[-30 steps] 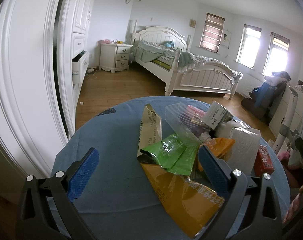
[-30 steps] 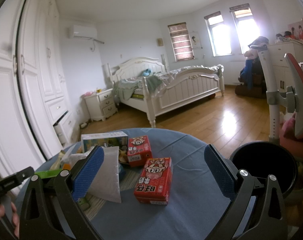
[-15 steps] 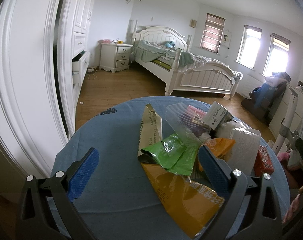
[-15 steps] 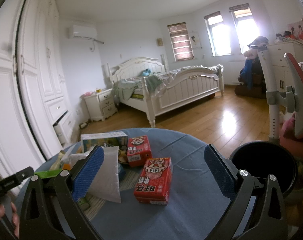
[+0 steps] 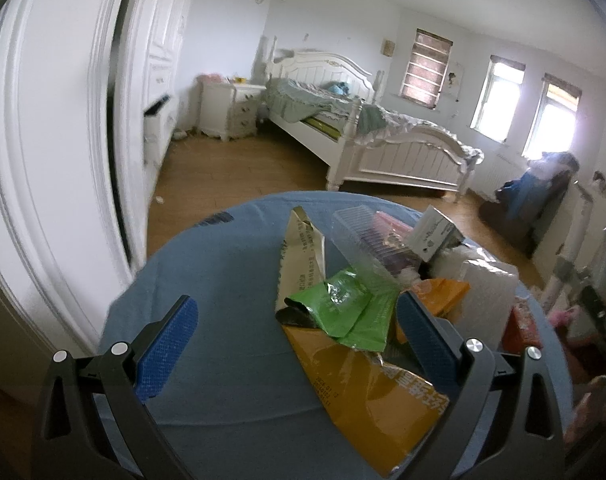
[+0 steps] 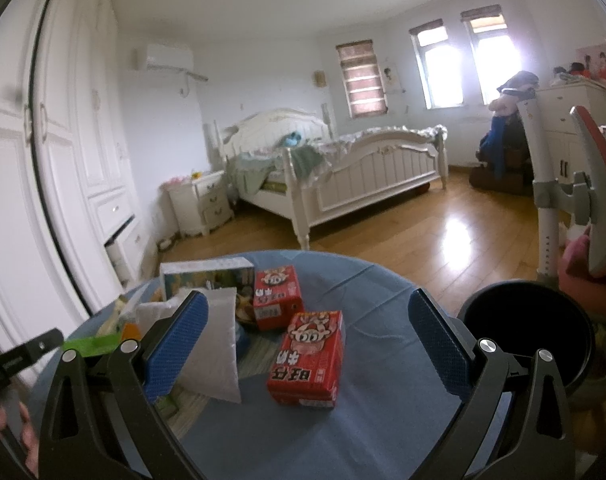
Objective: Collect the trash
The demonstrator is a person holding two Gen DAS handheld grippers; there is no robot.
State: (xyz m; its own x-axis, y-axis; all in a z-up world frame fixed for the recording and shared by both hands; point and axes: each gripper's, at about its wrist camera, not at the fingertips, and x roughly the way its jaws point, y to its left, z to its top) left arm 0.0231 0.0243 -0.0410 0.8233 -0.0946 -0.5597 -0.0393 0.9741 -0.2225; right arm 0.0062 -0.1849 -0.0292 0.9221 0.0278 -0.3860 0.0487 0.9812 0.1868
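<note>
Left wrist view: the left claw (image 5: 291, 344) stands wide apart with nothing between its blue pads, low over the round blue-covered bench (image 5: 223, 280). The trash lies heaped on the bench's right half: a yellow snack bag (image 5: 367, 396) nearest, partly under the right pad, a green wrapper (image 5: 339, 308) overlapping its top, a tan torn packet (image 5: 303, 252) propped upright behind, a clear plastic tray (image 5: 363, 240), a small white box (image 5: 435, 232) and a white bubble-wrap pouch (image 5: 487, 292).

Right wrist view: the right claw (image 6: 307, 340) is likewise spread apart and empty. Between its pads lies a red milk carton (image 6: 307, 360) flat on the bench; a second red carton (image 6: 277, 296) stands just behind. A black bin (image 6: 527, 332) sits off the bench's right edge.
</note>
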